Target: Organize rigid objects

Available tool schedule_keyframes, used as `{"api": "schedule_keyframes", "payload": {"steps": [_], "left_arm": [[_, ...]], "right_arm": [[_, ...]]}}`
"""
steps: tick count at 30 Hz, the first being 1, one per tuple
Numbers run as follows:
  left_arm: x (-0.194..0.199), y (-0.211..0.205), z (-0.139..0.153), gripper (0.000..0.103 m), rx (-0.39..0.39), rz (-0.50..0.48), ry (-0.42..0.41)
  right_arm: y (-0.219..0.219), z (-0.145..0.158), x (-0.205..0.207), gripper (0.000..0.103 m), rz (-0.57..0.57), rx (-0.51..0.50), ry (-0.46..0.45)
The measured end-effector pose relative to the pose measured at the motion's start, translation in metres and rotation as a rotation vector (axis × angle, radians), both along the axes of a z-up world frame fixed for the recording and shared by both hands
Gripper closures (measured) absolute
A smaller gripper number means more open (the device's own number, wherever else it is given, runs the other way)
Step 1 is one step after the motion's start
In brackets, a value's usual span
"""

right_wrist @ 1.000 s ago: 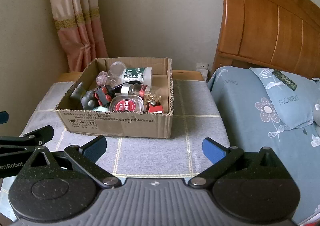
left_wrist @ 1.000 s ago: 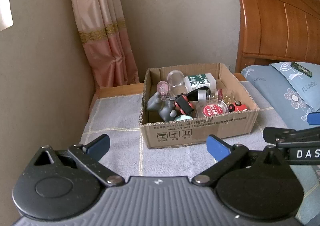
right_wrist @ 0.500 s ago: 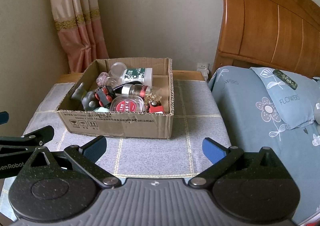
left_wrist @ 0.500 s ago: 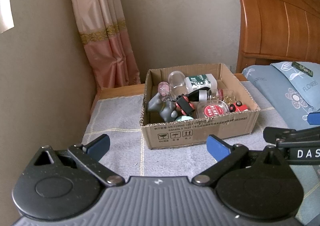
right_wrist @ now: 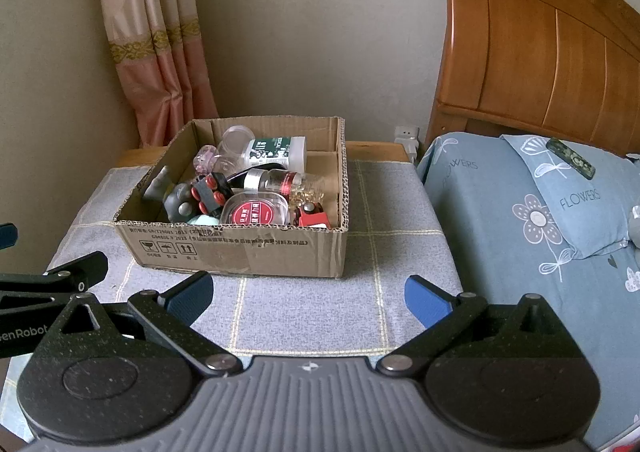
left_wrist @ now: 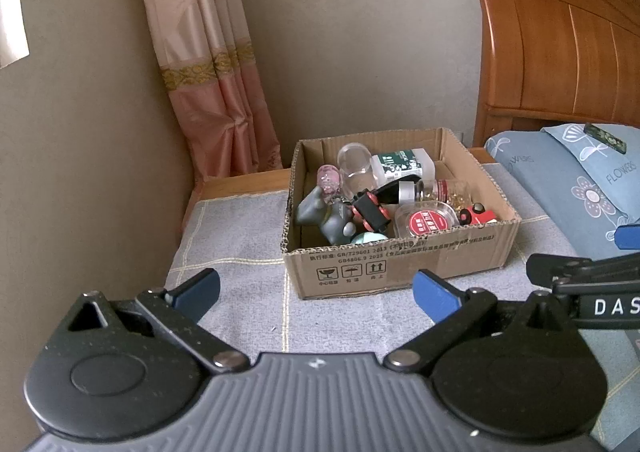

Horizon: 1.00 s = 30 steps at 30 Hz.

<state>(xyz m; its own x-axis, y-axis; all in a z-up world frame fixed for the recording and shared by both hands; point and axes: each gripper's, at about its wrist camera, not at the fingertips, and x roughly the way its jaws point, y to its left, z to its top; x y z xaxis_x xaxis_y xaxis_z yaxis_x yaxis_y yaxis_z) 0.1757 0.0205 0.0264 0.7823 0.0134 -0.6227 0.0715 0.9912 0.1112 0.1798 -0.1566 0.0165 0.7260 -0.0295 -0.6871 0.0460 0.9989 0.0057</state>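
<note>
The left gripper (left_wrist: 316,292) is spread wide and holds nothing; in front of it the cardboard box (left_wrist: 400,264) on the bench (left_wrist: 240,236) holds all the small hard things (left_wrist: 372,200) jumbled; the right gripper (right_wrist: 308,296), right of the box, is spread too. That fits things tidied into the box, or a pile waiting to be sorted.

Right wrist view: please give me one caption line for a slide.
Open right gripper faces a cardboard box of small objects on a grey cloth, beside a bed.
</note>
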Motion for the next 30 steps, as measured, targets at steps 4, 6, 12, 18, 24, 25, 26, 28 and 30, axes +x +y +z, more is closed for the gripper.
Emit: {"api": "schedule_keyframes", "payload": {"steps": [4,6,12,18,24,25,26,28,30], "left_arm": [[-0.0001,0.0001,0.0002,0.001,-0.001,0.0,0.001],[-0.0003,0.0,0.0005,0.001,0.0,-0.001,0.001],[-0.0007,-0.0008,0.0007,0.001,0.001,-0.001,0.0],[-0.0008,-0.0005,0.0023,0.001,0.003,-0.001,-0.003],[-0.0006,-0.001,0.0032,0.001,0.005,0.0,-0.003],[-0.0004,-0.0008,0.0033,0.001,0.005,0.0,-0.003],[-0.0006,-0.0011,0.0031,0.001,0.005,-0.001,-0.003],[-0.0009,-0.0016,0.0029,0.001,0.004,-0.001,-0.003],[-0.0006,-0.0014,0.0032,0.001,0.005,-0.001,-0.003]], "right_arm": [[0.0004,0.0002,0.0,0.0,-0.001,0.0,-0.001],[0.0001,0.0002,0.0001,0.0,0.0,0.0,-0.001],[0.0009,0.0005,-0.0002,0.0,0.0,-0.003,-0.003],[0.0006,0.0011,-0.0006,0.0,-0.001,-0.001,-0.005],[0.0011,0.0027,-0.0002,0.0,-0.002,-0.003,-0.005],[0.0015,0.0031,-0.0004,0.0,-0.003,-0.004,-0.007],[0.0015,0.0034,-0.0006,0.0,-0.003,-0.004,-0.008],[0.0016,0.0036,-0.0009,0.0,-0.003,-0.002,-0.009],[0.0015,0.004,-0.0014,0.0,-0.004,-0.001,-0.011]]}}
